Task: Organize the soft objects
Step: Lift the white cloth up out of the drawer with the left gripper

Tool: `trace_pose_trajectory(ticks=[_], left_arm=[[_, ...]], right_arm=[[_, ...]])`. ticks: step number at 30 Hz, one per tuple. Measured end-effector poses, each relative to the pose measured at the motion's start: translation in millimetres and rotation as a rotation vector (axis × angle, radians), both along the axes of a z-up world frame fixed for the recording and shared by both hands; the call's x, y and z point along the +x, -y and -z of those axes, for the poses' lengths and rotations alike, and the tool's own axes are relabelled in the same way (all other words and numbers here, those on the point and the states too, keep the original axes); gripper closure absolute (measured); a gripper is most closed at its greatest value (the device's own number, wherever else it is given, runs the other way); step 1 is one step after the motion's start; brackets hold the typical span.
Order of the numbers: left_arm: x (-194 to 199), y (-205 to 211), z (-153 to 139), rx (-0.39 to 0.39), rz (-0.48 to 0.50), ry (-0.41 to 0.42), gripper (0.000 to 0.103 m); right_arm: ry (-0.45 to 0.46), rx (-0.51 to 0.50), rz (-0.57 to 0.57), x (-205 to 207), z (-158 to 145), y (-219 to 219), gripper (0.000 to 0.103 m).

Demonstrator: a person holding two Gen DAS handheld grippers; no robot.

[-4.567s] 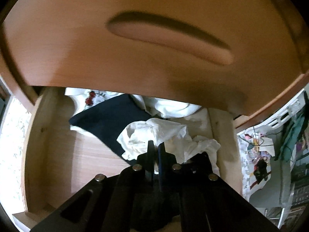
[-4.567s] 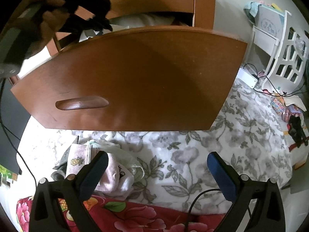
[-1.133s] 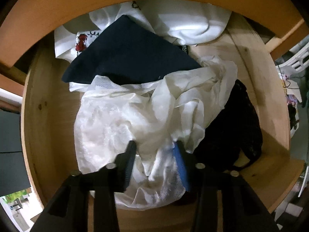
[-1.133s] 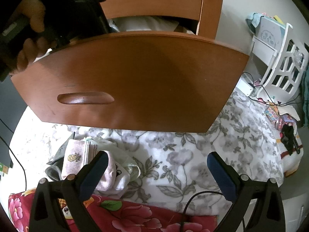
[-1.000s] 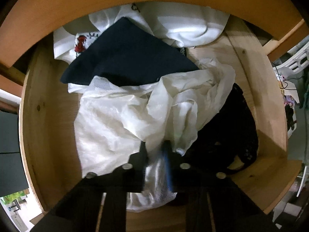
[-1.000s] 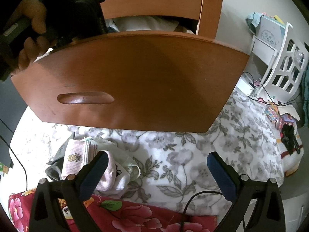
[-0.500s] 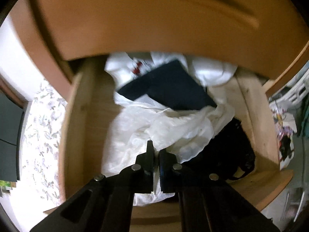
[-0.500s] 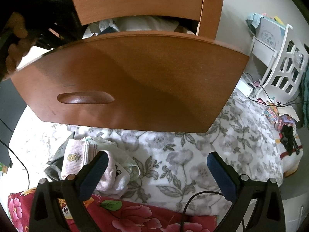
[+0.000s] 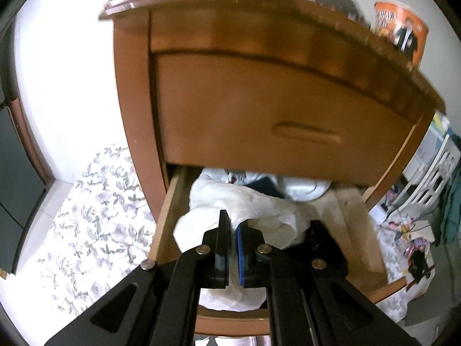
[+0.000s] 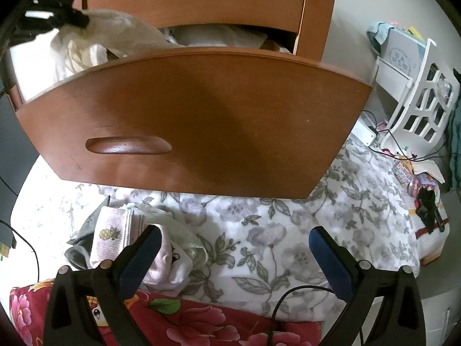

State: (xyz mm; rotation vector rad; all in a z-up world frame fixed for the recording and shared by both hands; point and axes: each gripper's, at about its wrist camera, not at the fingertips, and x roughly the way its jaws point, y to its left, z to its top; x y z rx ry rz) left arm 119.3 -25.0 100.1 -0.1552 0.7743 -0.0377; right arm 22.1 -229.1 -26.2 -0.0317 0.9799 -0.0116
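The left gripper [image 9: 232, 232] is clenching a fold of the white garment [image 9: 253, 204], its two pads pressing the thin cloth between them. In the left wrist view the garment is trailing from the pads back into the open drawer [image 9: 170, 201], its long axis running from the gripper toward the rear of the drawer, with another part hanging below the fingers. The right wrist view is showing the same cloth [image 10: 115, 31] stretching from the raised gripper [image 10: 80, 18] at upper left slantwise down to the right into the drawer [image 10: 201, 115], with a bunched part drooping over the drawer's left end.

Only the left wrist view is looking into the drawer: a dark blue cloth [image 9: 266, 186], other white laundry [image 9: 305, 189] at the back and a black lacy piece [image 9: 325, 242] on the right are lying on its pale wood floor. Only the right wrist view is showing the right gripper [image 10: 230, 248], jaws spread wide and gripping nothing, hanging over a grey-flowered bedspread [image 10: 273, 230]. A small heap of pink and white socks [image 10: 121, 236] is lying just beside its left finger, next to a red floral blanket [image 10: 187, 325].

The drawer belongs to a reddish wooden dresser [image 9: 259, 101]; a white slatted rack [image 10: 423, 98] and cables are standing to the right.
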Motion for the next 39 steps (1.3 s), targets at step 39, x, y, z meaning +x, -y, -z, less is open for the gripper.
trace_pose_trajectory(ticks=[39], left_arm=[[-166, -66, -122, -0.164, 0.017, 0.345, 0.099]], right_arm=[[0.066, -0.055, -0.004, -10, -10, -10, 0.0]])
